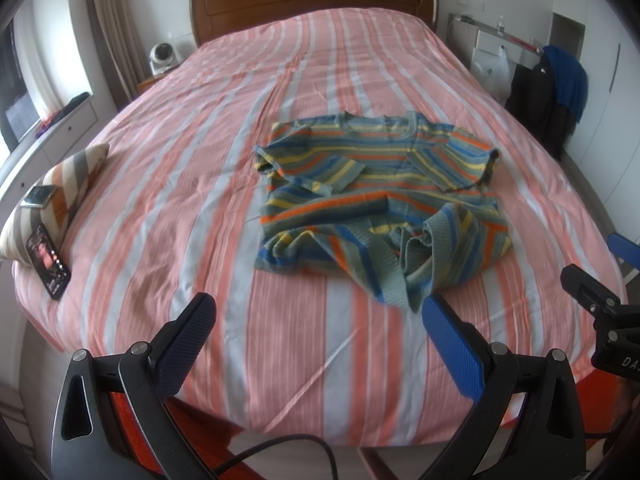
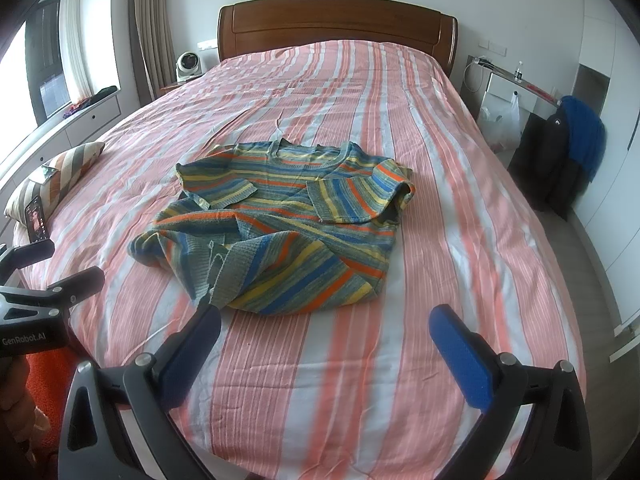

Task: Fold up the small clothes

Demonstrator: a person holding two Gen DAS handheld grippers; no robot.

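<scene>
A small knit top (image 1: 376, 192) (image 2: 280, 220) with blue, yellow, orange and grey-green stripes lies on the bed. Its neckline points at the headboard, both sleeves are folded in over the chest, and its near hem is rumpled and bunched. My left gripper (image 1: 320, 312) hovers open above the bed's near end, just short of the hem, its blue-padded fingers (image 1: 452, 344) wide apart and empty. My right gripper (image 2: 326, 328) is also open and empty, in front of the top's near edge. Each gripper's body shows at the edge of the other's view.
The bed (image 2: 440, 160) has a pink-and-white striped cover and a wooden headboard (image 1: 312, 4). A striped pillow (image 1: 60, 188) with two phones (image 1: 48, 256) lies at the left edge. A chair with dark and blue clothes (image 2: 572, 148) stands on the right. A fan (image 1: 162, 56) sits by the headboard.
</scene>
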